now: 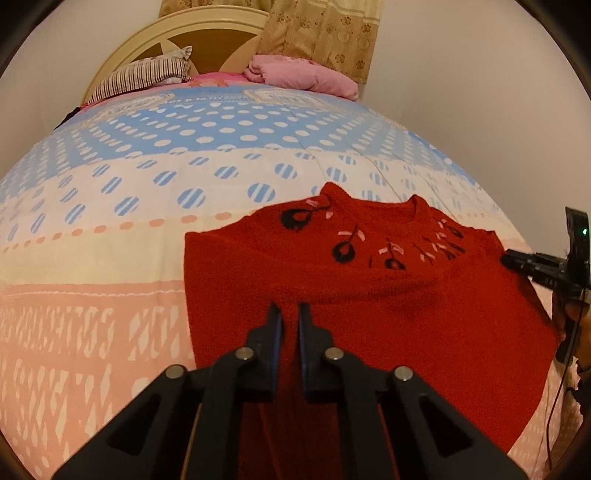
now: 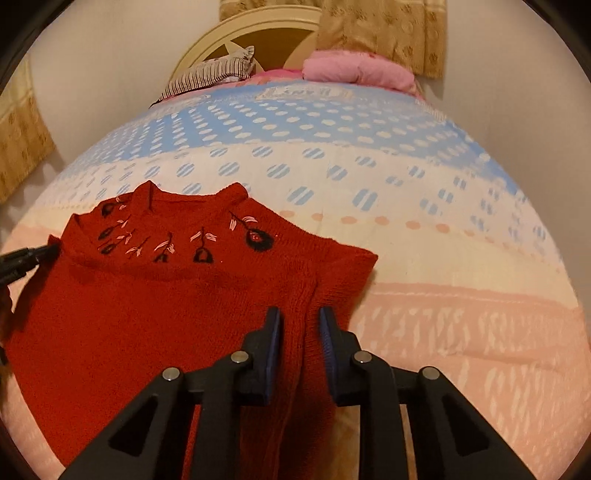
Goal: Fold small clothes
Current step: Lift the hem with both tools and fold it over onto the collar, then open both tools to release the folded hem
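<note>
A small red knitted sweater (image 1: 369, 295) with black and pink embroidered flowers near the collar lies flat on the bed; it also shows in the right wrist view (image 2: 166, 302). My left gripper (image 1: 290, 314) is over its lower part, jaws nearly closed with a fold of red fabric between them. My right gripper (image 2: 300, 317) is over the sweater's right side, jaws a little apart with a ridge of red knit between them. The right gripper also shows at the sweater's right edge in the left wrist view (image 1: 517, 264). The left gripper's tip shows at the sweater's left edge (image 2: 40, 254).
The bed (image 1: 147, 240) has a pink, cream and blue dotted cover. A striped pillow (image 1: 147, 74) and a folded pink blanket (image 1: 303, 75) lie at the headboard (image 1: 207, 33). Curtains (image 1: 325, 29) hang behind. Walls flank the bed.
</note>
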A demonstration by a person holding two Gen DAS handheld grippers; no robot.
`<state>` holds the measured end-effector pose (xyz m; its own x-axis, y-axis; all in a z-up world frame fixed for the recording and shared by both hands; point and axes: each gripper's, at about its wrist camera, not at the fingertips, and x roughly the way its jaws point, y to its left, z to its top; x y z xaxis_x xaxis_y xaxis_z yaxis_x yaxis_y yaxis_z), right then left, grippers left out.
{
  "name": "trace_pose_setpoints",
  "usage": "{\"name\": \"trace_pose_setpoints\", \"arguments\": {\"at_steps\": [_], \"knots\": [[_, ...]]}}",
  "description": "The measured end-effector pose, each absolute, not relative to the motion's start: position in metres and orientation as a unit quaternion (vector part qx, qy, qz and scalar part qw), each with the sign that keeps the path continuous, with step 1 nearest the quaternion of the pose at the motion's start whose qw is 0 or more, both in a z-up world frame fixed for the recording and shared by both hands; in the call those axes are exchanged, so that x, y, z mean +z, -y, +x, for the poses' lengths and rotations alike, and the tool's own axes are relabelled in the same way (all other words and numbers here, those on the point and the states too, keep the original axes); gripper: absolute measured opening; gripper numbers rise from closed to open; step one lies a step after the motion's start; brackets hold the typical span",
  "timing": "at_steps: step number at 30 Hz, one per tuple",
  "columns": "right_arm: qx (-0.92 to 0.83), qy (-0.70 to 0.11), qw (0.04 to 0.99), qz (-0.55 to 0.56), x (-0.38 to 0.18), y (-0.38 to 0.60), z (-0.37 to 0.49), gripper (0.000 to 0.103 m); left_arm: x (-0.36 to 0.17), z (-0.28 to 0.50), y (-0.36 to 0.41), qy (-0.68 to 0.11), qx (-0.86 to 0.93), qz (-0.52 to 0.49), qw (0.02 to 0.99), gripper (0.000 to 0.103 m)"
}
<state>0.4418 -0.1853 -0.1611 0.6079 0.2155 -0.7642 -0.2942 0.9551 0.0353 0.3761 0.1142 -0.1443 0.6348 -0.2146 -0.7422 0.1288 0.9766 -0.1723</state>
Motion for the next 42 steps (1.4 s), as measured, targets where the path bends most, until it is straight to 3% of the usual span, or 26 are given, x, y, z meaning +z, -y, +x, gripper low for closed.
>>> {"name": "trace_pose_setpoints", "arguments": {"at_steps": [12,15,17,29,34,38,40,42], "knots": [[0.174,-0.442,0.88,-0.032,-0.16,0.183,0.426,0.023,-0.152,0.377,-0.118,-0.424,-0.08,-0.071,0.899,0.016],[0.172,-0.442,0.878,-0.056,-0.163,0.177,0.421,0.023,-0.15,0.376,-0.115,-0.422,-0.086,-0.062,0.9,0.008],[0.174,-0.441,0.878,-0.064,-0.162,0.173,0.42,0.011,-0.147,0.375,-0.114,-0.419,-0.089,-0.057,0.902,0.006],[0.138,-0.328,0.933,-0.048,-0.104,0.17,0.415,0.007,-0.098,0.389,-0.138,-0.338,-0.047,-0.082,0.936,0.006],[0.123,-0.375,0.918,-0.029,-0.133,0.165,0.445,0.008,-0.135,0.423,-0.13,-0.383,-0.013,-0.051,0.922,0.007],[0.105,-0.413,0.904,-0.043,-0.163,0.161,0.458,0.01,-0.152,0.427,-0.126,-0.407,0.02,-0.035,0.912,0.019],[0.098,-0.411,0.906,-0.034,-0.164,0.168,0.453,0.012,-0.141,0.415,-0.131,-0.39,0.028,-0.041,0.92,0.033],[0.091,-0.404,0.909,-0.037,-0.158,0.171,0.444,0.018,-0.128,0.399,-0.134,-0.371,0.027,-0.046,0.927,0.06]]}}
